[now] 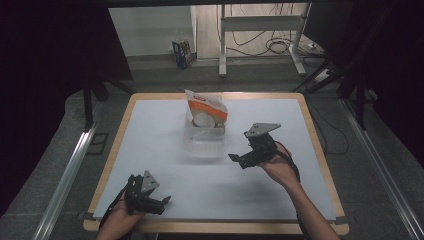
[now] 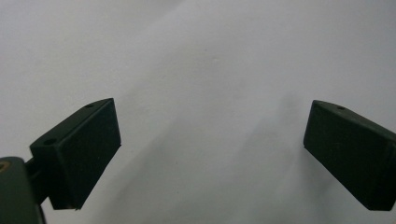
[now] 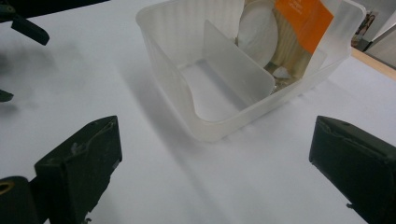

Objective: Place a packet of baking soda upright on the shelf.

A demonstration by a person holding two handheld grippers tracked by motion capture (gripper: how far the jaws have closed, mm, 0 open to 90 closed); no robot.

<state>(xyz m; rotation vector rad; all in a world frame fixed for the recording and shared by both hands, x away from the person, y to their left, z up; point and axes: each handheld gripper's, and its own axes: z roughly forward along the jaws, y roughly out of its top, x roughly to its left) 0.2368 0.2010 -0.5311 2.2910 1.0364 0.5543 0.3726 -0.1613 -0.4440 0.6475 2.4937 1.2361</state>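
Near the worktop's (image 1: 165, 150) middle stands a translucent plastic bin (image 3: 219, 88) with a divider, an orange-labelled bag (image 3: 289, 28) in its far compartment. Just before it hovers the right hand-held gripper (image 3: 212, 158), released; the left hand-held gripper (image 2: 210, 140), also released, is over bare white surface near the front edge.

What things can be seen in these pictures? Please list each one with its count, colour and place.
plastic box: 1, translucent white, divided into two compartments, at the far middle of the table
packet: 1, white and orange, standing in the box's far compartment
table: 1, white top with wooden edge, centre of the high view
small carton: 1, blue, on the floor beyond the table
left hand-held gripper: 1, black, open, near the table's near edge
right hand-held gripper: 1, black, open, just right of the box
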